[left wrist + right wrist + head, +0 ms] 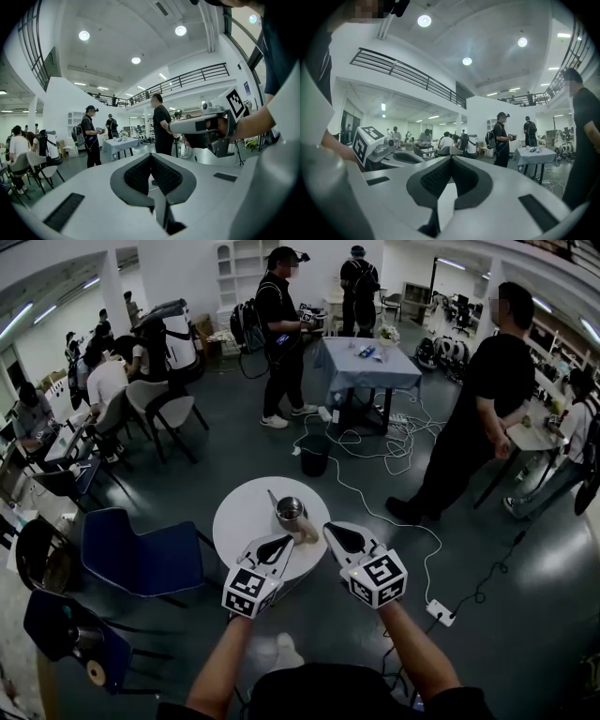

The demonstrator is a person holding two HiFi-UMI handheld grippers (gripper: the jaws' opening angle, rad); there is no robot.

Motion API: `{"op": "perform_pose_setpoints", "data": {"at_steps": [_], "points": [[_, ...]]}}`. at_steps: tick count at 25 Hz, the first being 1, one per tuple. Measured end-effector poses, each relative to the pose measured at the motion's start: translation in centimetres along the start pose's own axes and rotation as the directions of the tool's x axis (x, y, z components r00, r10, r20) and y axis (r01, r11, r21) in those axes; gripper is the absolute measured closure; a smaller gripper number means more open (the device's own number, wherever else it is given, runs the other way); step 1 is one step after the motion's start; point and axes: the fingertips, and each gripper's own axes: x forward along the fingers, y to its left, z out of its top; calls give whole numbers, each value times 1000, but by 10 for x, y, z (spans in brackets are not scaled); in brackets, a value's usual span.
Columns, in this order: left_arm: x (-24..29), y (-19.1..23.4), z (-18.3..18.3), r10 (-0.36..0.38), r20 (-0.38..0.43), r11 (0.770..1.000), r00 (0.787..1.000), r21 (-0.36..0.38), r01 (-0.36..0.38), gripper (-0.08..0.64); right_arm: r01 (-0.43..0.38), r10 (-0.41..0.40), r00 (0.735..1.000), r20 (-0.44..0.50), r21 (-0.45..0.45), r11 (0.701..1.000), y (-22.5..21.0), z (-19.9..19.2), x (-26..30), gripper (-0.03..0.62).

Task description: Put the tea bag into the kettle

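Note:
A steel kettle point(290, 512) with an open top stands on the small round white table point(242, 514) in the head view. A pale scrap point(307, 533) lies by its base; I cannot tell whether it is the tea bag. My left gripper point(287, 540) hovers at the table's near edge, just below the kettle, shut with nothing in it. My right gripper point(329, 530) is level with it to the right, also shut and empty. Both gripper views look out across the room over the shut left gripper point(151, 156) and shut right gripper point(451, 159), with no kettle in them.
A blue chair point(141, 554) stands left of the table, and a second one point(66, 629) nearer me. Cables and a power strip point(441, 612) lie on the floor to the right. A person in black point(487, 399) stands beyond, and a draped table point(366, 364) is farther back.

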Motion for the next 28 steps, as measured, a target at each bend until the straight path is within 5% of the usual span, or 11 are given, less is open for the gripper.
{"op": "perform_pose_setpoints", "data": {"at_steps": [28], "points": [[-10,-122,16,28,-16,1000,999,-6,-28,543,-28,29,999,21,-14,999,1,-15,-120,574]]}}
